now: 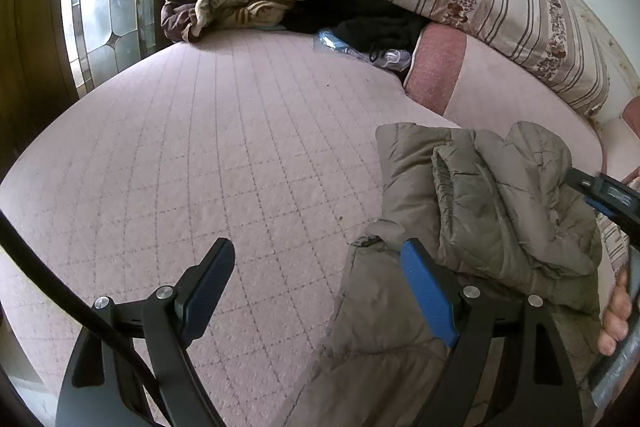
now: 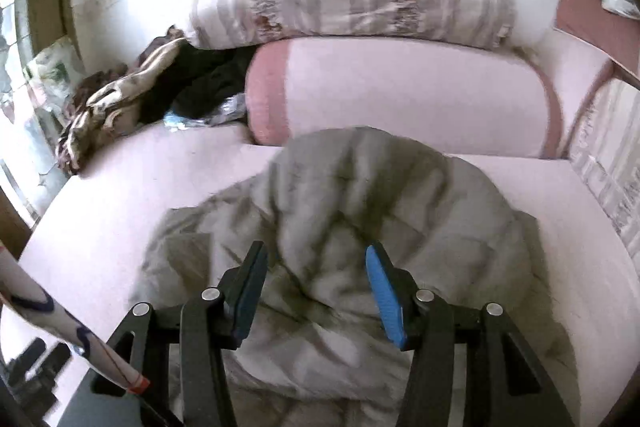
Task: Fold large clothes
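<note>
Left gripper (image 1: 320, 291) jaws apart over bed (image 1: 200, 147), right gripper (image 2: 316, 291) jaws apart above jacket (image 2: 340, 195), olive-grey, quilted, puffy, bunched in rumpled folds

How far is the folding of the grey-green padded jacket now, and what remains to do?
Done: the padded jacket lies bunched with a sleeve folded over its body on the pink bedspread. In hand: nothing; the left gripper and the right gripper are both open above it. Left: flatten it and finish the fold.
</note>
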